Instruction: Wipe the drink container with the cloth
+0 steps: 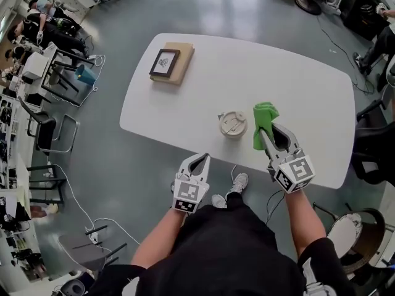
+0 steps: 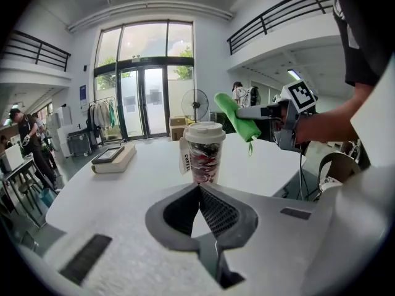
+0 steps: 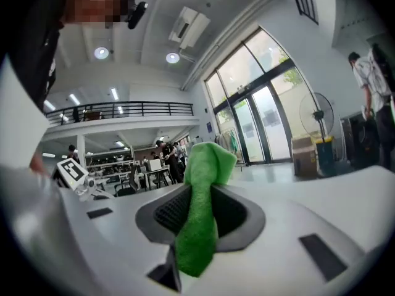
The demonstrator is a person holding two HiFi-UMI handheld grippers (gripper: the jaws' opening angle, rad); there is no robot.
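A lidded paper drink cup [image 1: 232, 124] stands upright near the front edge of the white table [image 1: 290, 79]; in the left gripper view the cup [image 2: 203, 151] is straight ahead. A green cloth [image 1: 263, 123] is pinched in my right gripper [image 1: 266, 133], which hovers just right of the cup, apart from it. In the right gripper view the cloth [image 3: 200, 211] fills the shut jaws and pokes out in front. My left gripper [image 1: 199, 160] is shut and empty, below the table's front edge, short of the cup.
A framed picture [image 1: 165, 62] lies on a tan book [image 1: 179, 66] at the table's far left. Chairs and desks [image 1: 49, 79] stand at the left of the room, a dark chair [image 1: 373, 147] at the right. Cables run across the grey floor.
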